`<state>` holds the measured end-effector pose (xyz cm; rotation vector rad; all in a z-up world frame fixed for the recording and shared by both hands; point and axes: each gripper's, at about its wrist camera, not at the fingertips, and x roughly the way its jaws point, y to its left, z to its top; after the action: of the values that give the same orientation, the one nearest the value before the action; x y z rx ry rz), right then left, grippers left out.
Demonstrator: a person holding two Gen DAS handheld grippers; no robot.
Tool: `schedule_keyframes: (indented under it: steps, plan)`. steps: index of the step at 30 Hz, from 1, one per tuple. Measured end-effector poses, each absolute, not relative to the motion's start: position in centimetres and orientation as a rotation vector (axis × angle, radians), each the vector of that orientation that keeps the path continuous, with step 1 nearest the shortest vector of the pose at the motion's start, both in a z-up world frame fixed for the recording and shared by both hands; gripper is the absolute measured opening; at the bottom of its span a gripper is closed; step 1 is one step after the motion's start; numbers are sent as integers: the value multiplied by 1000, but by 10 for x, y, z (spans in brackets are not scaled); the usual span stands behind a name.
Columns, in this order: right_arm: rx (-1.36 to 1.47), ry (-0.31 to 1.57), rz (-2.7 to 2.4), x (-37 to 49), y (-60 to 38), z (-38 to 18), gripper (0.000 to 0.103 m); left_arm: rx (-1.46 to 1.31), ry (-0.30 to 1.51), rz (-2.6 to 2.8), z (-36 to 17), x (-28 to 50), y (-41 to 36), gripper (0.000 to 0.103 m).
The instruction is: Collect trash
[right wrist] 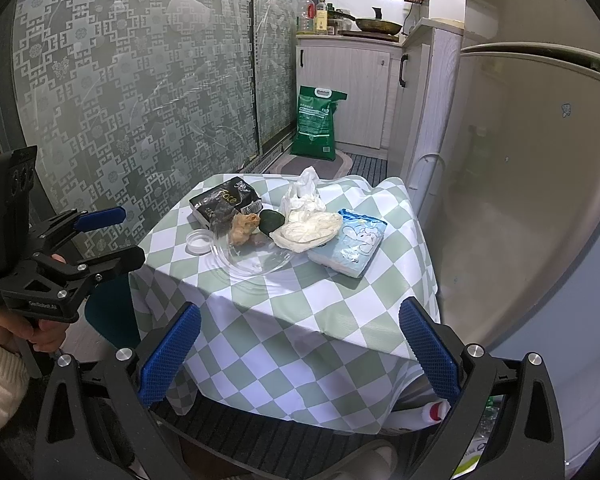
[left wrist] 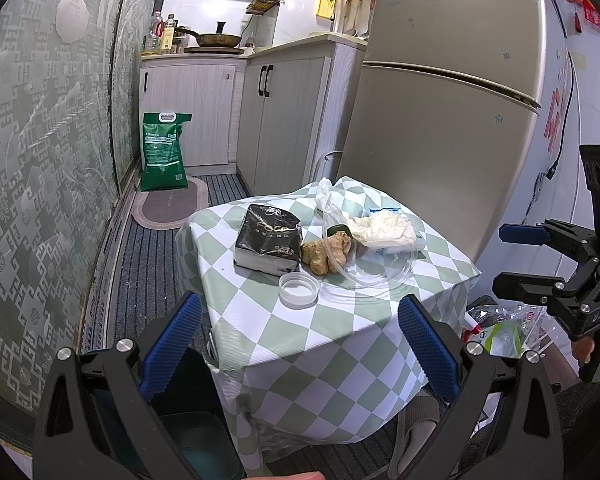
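Left tongs (left wrist: 300,344) and right tongs (right wrist: 300,344) wide open, holding nothing.

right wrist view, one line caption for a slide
Open jaws face a checkered table holding a white cap, clear lid and tissue packs.

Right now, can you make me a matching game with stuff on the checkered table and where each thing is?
Things:
1. black tissue pack
2. white round lid
3. blue-and-white tissue pack
4. green sack

Places, from the right wrist view:
A. on the floor by the cabinets
B. right side of the table
C. far left corner of the table
D. on the table, left of the clear plastic dish

Pairs: 1-C, 2-D, 3-B, 4-A
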<state>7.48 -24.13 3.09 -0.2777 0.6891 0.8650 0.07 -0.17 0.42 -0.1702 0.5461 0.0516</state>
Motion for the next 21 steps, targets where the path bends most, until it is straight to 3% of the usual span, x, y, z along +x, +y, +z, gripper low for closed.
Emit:
schedule_keyframes:
  steps: [4,6,7,8,12,14,21]
  plan:
    - [-240,692,877,75,-244,32,100,-167,535,47,4,-2,-1,100]
    - [-223,698,892,74,-243,32,100,-176,529,43,4,-3,1,94]
    - [-212,704,898,74,-243,32,96,-182,529,47,3,-3,3,85]
    - [-196,720,905,75,-241,31,90,-185,530,56,3,-3,5,82]
    - [-159,771,917,78,-235,25,80,-173,534,58,3,-3,7,82]
    - [-129,796,927,81,-233,23,72,-151,548,61,2,-1,5,76]
    - [-31,872,955,88,-227,17,61,-159,620,15,-9,12,6,55]
